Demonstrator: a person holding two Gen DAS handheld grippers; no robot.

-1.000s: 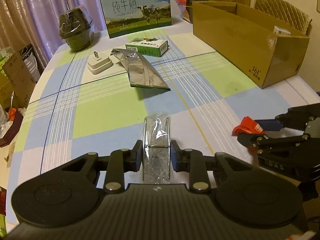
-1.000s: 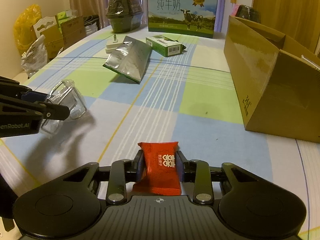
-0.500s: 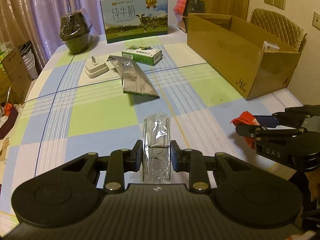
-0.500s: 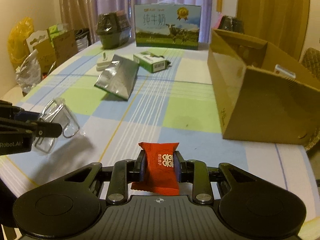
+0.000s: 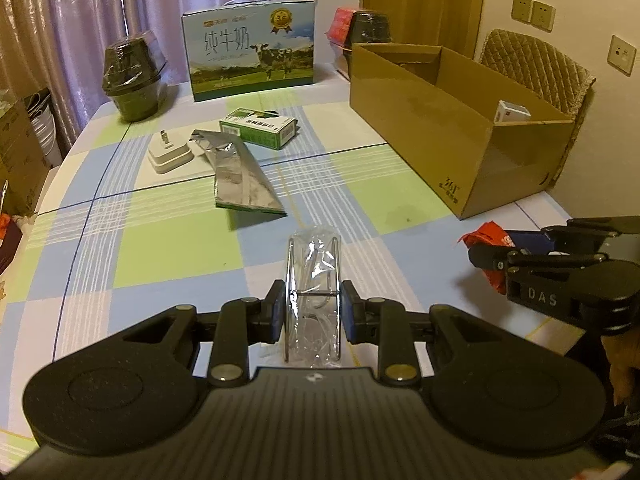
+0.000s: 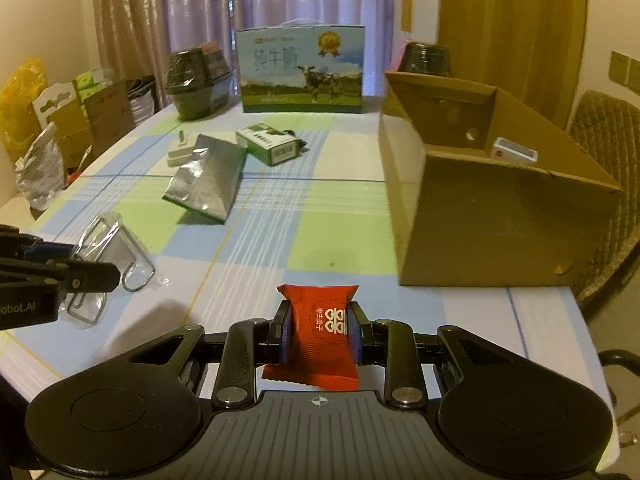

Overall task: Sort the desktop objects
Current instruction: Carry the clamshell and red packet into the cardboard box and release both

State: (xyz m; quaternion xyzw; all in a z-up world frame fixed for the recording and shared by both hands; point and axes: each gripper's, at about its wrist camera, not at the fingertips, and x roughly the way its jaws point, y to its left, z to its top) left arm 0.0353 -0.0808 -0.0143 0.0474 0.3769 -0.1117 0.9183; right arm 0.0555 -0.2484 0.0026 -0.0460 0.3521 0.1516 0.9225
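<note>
My left gripper [image 5: 313, 312] is shut on a metal wire clip in a clear plastic wrapper [image 5: 313, 276], held above the checked tablecloth; the same wrapped clip [image 6: 108, 256] shows at the left of the right wrist view. My right gripper [image 6: 319, 334] is shut on a red snack packet [image 6: 318, 332], also lifted off the table, and the red packet [image 5: 486, 240] appears at the right of the left wrist view. An open cardboard box [image 5: 456, 120] stands to the right, with a small white box [image 6: 514, 152] inside it.
On the table lie a silver foil pouch [image 5: 240, 176], a green carton [image 5: 260, 128], a white plug adapter [image 5: 170, 154], a big milk gift box [image 5: 250, 48] and two dark wrapped pots [image 5: 134, 80]. A quilted chair [image 5: 536, 60] stands behind the cardboard box.
Both grippers have risen and pulled back with their loads still held; the table and box now look farther off and lower in both views.
</note>
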